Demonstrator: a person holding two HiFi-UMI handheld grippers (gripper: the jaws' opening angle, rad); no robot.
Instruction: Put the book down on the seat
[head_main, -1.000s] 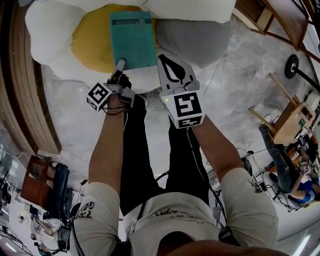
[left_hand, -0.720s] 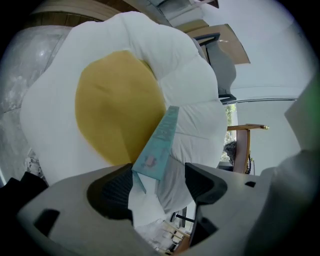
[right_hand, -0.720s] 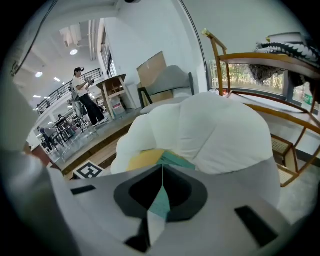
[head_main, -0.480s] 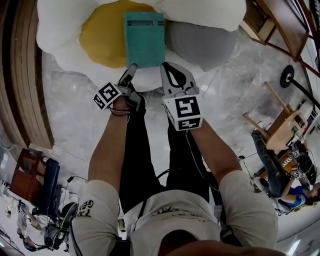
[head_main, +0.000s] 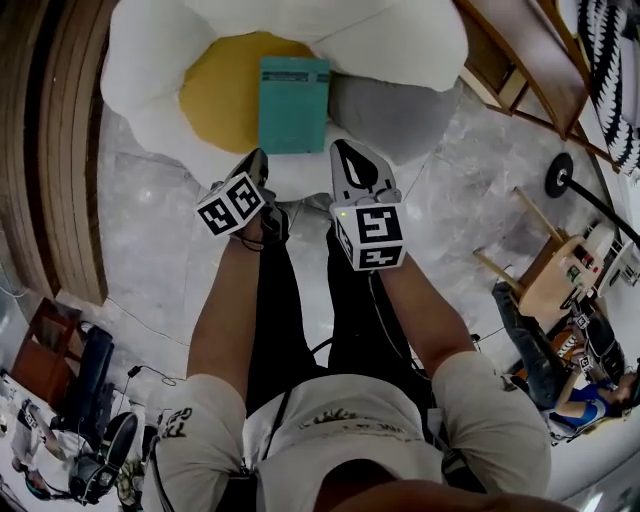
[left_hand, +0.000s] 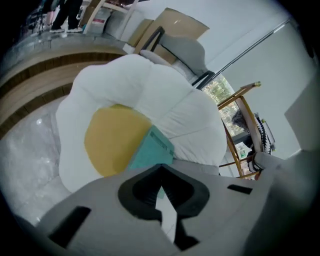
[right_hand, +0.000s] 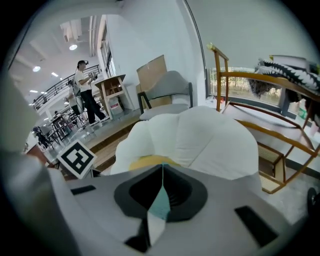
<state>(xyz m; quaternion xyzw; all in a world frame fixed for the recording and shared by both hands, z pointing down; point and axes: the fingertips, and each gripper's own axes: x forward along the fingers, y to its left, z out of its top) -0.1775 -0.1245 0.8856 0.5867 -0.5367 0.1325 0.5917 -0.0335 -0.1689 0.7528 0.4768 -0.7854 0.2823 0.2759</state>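
Lying flat on the seat (head_main: 150, 70), the teal book (head_main: 293, 105) has its long axis running straight away from the person, with the banded short end farthest. It rests partly on the yellow centre, its right edge by a grey cushion (head_main: 395, 110)

A second ago the left gripper (head_main: 258, 162) touched the book's near edge; now it is clear and rolled, its jaws just closed on nothing. Right gripper (head_main: 350, 158): jaws together, empty

Marble floor (head_main: 150, 250), wooden steps (head_main: 60, 150) at left
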